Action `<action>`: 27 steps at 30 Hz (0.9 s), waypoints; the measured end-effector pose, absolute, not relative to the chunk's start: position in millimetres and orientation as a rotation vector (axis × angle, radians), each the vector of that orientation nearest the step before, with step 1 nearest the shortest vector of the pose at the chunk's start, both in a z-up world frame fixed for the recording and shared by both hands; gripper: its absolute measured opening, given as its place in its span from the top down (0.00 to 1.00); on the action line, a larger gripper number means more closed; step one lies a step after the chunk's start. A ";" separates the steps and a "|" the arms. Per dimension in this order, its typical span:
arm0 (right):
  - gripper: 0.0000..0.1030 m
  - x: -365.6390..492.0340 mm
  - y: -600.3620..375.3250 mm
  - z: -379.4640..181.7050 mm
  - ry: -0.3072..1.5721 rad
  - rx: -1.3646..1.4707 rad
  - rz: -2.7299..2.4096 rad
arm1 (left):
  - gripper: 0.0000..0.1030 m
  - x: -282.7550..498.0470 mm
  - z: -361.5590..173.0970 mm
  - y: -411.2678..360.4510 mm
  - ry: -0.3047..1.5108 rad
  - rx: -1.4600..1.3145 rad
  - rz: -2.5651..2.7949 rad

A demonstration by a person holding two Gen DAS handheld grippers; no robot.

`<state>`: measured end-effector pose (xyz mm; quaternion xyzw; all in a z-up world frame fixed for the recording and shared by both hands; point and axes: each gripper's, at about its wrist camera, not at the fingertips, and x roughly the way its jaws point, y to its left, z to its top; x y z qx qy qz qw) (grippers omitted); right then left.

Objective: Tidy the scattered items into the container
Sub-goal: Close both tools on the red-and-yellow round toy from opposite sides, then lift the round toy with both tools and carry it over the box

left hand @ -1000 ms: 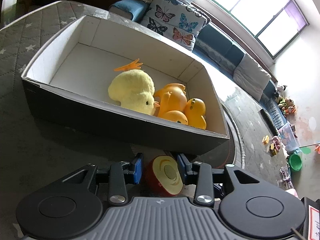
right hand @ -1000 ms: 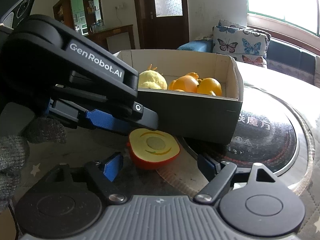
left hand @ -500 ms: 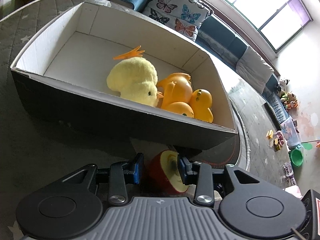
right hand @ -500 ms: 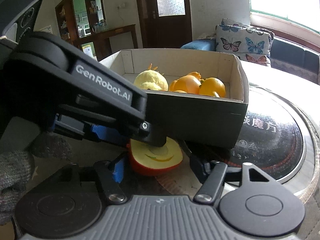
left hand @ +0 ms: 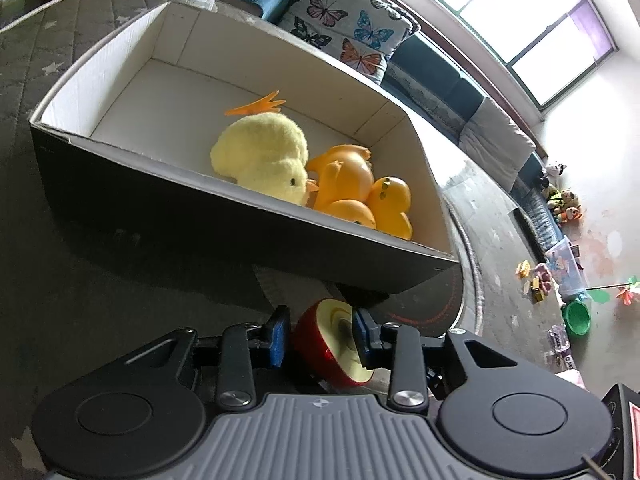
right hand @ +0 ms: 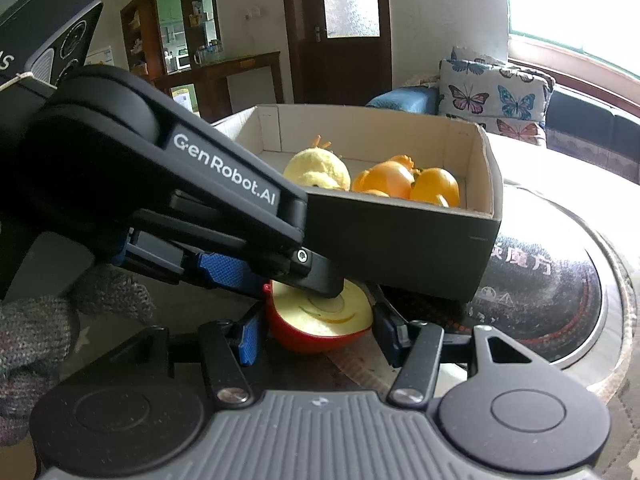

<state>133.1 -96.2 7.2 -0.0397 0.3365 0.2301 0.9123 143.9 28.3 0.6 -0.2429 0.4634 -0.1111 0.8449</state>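
A toy apple half [left hand: 332, 344] with red skin and a cream cut face lies just in front of the dark cardboard box [left hand: 180, 220]. My left gripper [left hand: 320, 328] is closing across its thickness, one pad flat on the cut face and the other against the skin. In the right wrist view the left gripper [right hand: 296, 280] comes in from the left with its upper finger on the apple half [right hand: 320, 320]. My right gripper [right hand: 316, 336] is closing too, its blue pads against the rim on both sides. In the box [right hand: 400, 248] lie a yellow plush chick [left hand: 260, 156] and orange rubber ducks [left hand: 360, 188].
A round black glass hob [right hand: 540, 288] sits under the box's right end. A grey-gloved hand [right hand: 32, 320] holds the left gripper. A quilted grey cover [left hand: 60, 60] spreads to the left. Behind are a sofa with butterfly cushions [left hand: 344, 28] and toys with a green bucket [left hand: 576, 316] on the floor.
Both pairs of jaws have narrowed onto the apple half. The left gripper's finger has come down onto the cut face, and the half has tipped up on edge between the left pads.
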 end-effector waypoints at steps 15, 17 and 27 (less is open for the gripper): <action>0.45 122.1 -89.9 55.6 0.565 -0.116 0.495 | 0.66 129.8 50.5 38.5 0.849 -0.516 -0.273; 0.45 127.0 -87.3 60.4 0.551 -0.120 0.499 | 0.66 133.6 55.8 40.4 0.838 -0.516 -0.267; 0.45 164.9 -75.7 68.9 0.520 -0.137 0.490 | 0.66 172.6 69.1 48.5 0.801 -0.503 -0.243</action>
